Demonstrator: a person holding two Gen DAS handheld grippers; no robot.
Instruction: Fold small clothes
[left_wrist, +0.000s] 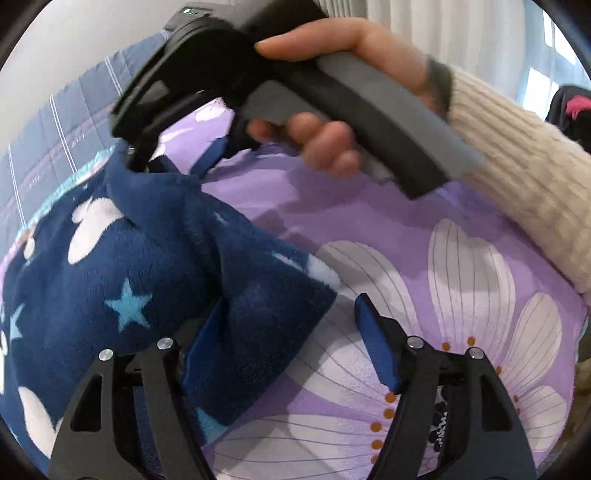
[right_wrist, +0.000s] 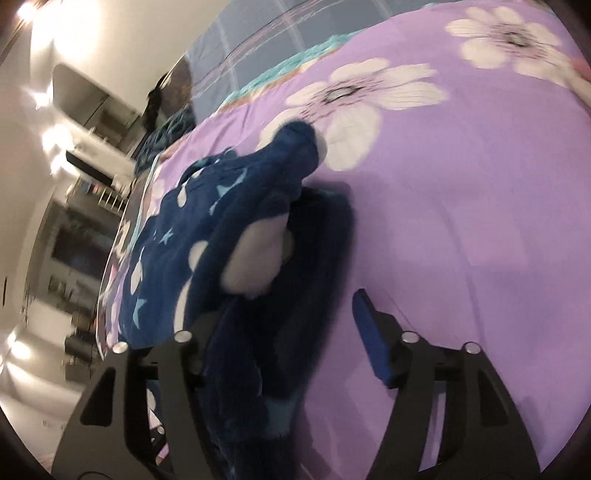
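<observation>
- Garment position: the navy fleece garment (left_wrist: 122, 280), printed with white shapes and pale blue stars, lies bunched on the purple flowered bedspread (left_wrist: 424, 229). In the right wrist view the same garment (right_wrist: 207, 221) sits toward the left edge of the bedspread (right_wrist: 461, 184), with one bulky end pointing up toward a white flower print.
- Left gripper (left_wrist: 291, 339): the jaws stand apart. A fold of the garment lies between them, against the left finger, but the right pad is clear of the cloth with bedspread showing in the gap. Treat this gripper as released, not grasping.
- Right gripper (right_wrist: 288, 332): the jaws stand apart here too. Dark fleece drapes over and around the left finger; the right pad hangs over bare bedspread. No pinch is visible, so treat it as released. In the left wrist view you see your hand (left_wrist: 332, 122), in a cream knit sleeve, holding this tool above the far end of the garment.
- Step in hand: judging from the open jaws and the bunched cloth, you are between grips, with no neat flat fold visible yet. The task looks only partly done.
- Next move: pick an edge or corner on each side, not the thick middle. Close each gripper on a single layer if you can.
- Caution: the fleece is thick and soft. A grip on the bunched part is likely to catch several layers and drag the whole pile.
</observation>
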